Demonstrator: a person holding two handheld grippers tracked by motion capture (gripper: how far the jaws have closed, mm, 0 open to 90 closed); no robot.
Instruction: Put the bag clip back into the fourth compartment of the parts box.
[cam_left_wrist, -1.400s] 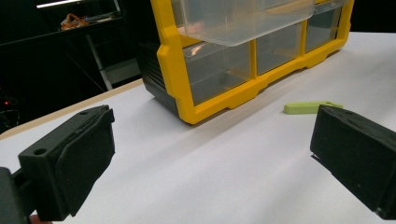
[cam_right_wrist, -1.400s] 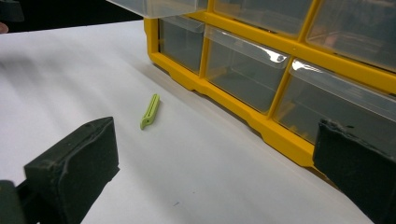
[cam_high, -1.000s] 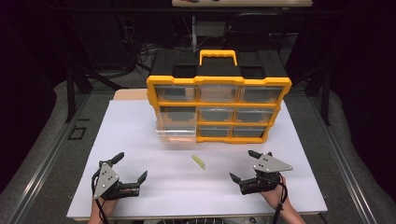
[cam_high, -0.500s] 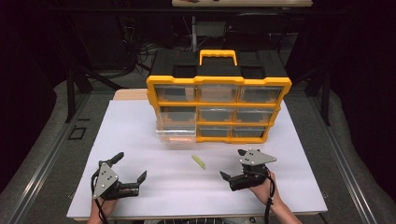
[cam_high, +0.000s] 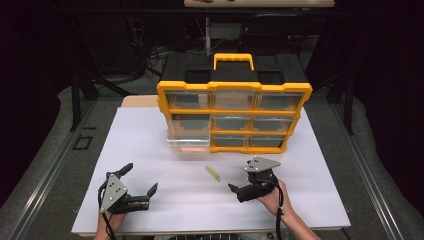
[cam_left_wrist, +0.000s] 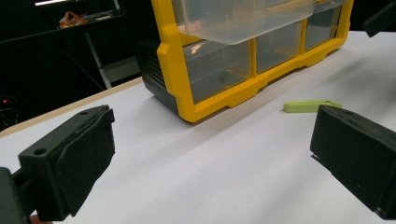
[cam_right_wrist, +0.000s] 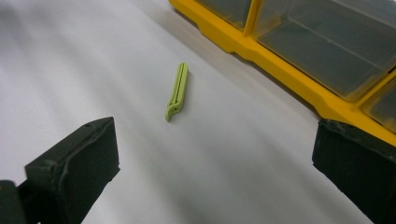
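Lying flat on the white table (cam_high: 150, 135), high view: one pale green clip (cam_high: 212, 173), in front of the yellow drawer cabinet (cam_high: 234, 90) and just beside the right gripper (cam_high: 241, 187), which points toward it, jaws apart. Left gripper (cam_high: 140, 182) well off to the left, jaws wide, empty. One clear drawer (cam_high: 189, 145) stands pulled out at the cabinet's lower left.

Left gripper view: clip (cam_left_wrist: 312, 106) far right, near the cabinet base; drawer (cam_left_wrist: 243, 18) overhangs above.

Right gripper view: clip (cam_right_wrist: 177, 91) ahead, between the open jaws but nearer the left one (and lengthwise to the approach). Risk, as judged: the thin, low clip may skid or pivot away if one jaw touches first; pads closing too high would miss it; a push forward could drive it against the cabinet base.
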